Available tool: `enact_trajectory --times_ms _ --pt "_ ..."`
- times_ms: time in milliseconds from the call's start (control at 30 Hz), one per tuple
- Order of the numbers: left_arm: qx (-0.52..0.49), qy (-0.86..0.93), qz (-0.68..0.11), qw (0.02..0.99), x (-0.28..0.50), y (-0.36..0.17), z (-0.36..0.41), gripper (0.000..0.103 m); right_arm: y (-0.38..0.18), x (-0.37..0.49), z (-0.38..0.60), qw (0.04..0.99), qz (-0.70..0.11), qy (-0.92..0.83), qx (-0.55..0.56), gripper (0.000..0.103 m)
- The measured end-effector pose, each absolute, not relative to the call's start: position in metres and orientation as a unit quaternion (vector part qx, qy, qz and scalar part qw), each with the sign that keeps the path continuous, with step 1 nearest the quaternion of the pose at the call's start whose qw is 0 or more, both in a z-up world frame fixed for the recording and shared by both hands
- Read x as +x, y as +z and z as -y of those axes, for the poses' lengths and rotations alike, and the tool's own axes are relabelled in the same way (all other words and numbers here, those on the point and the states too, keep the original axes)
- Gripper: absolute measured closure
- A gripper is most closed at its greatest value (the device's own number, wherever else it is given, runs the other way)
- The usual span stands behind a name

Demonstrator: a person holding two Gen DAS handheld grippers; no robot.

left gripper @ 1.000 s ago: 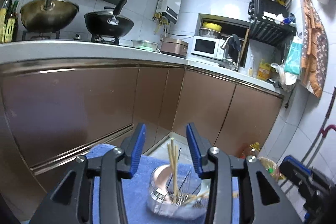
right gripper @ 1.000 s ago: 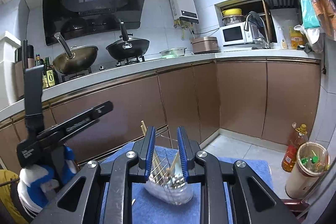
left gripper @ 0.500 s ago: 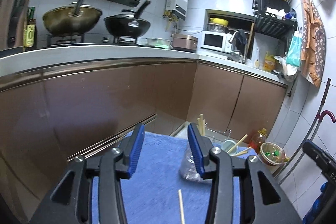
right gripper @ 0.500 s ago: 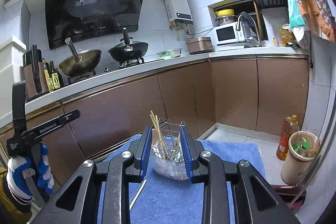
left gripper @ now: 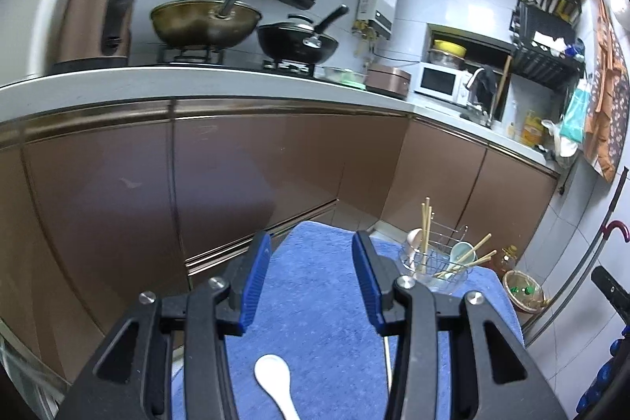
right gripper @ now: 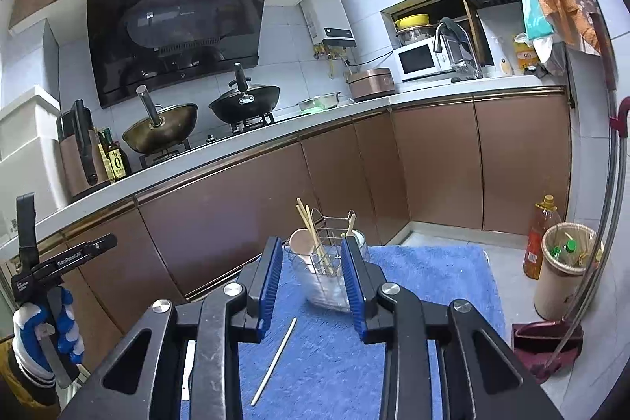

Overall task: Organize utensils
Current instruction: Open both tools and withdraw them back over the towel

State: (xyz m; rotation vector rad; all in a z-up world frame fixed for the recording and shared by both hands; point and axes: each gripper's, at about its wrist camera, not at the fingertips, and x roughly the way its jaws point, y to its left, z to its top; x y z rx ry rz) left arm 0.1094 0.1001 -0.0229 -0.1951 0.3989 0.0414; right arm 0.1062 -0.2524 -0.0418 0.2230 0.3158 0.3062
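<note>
While both jaws are held open and empty, the white spoon (left gripper: 275,384) and one chopstick (right gripper: 274,361) are left lying on the blue mat (left gripper: 327,306); the wire holder (right gripper: 327,274) could be tipped if bumped.

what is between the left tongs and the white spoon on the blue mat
Nothing visible. The white ceramic spoon lies on bare blue fleecy mat just below the open, empty left tongs. The wire utensil basket stands off to the right, and the loose wooden chopstick lies apart.

The white spoon's (left gripper: 275,386) handle end is cut off by the bottom edge.
</note>
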Motion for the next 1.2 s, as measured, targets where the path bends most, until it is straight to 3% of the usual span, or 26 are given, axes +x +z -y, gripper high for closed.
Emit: enact_trajectory --times_ms 333,933,1200 --pt "-0.106 0.034 -0.202 0.973 0.080 -0.027 -0.123 0.062 -0.033 0.080 0.261 0.973 -0.140 0.140 0.121 0.073" --pt "-0.036 0.041 -0.192 0.980 0.039 -0.039 -0.088 0.062 -0.041 0.061 0.245 0.972 -0.167 0.125 0.112 0.069" --pt "-0.025 0.045 -0.188 0.981 0.031 -0.046 -0.087 0.049 -0.043 0.057 0.230 0.971 -0.175 0.130 0.099 0.063"
